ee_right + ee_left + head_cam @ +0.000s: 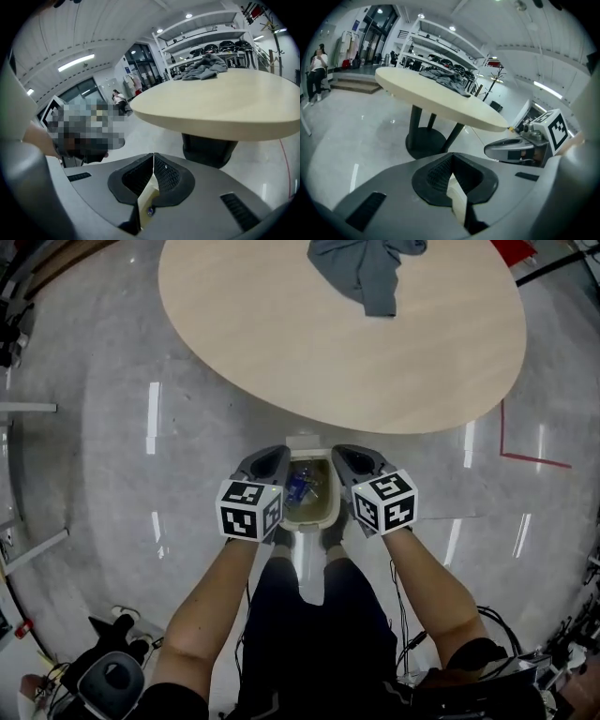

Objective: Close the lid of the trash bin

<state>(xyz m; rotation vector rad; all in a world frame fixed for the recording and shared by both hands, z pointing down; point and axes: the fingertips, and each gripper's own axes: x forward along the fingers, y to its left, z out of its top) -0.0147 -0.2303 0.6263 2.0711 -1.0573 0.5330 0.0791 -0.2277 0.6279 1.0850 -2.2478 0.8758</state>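
A small cream trash bin stands open on the floor just in front of the person's legs, with blue and clear litter inside. A white strip at its far side, apparently the raised lid, shows edge-on. My left gripper hovers beside the bin's left rim, jaws shut. My right gripper mirrors it at the right rim, jaws also shut. A thin cream edge shows low in the gap behind each pair of pads. From the left gripper view the right gripper is level with it.
A round wooden table on a black pedestal stands just beyond the bin, with a grey cloth on it. Red tape marks the floor at right. Cables and a black device lie behind the person.
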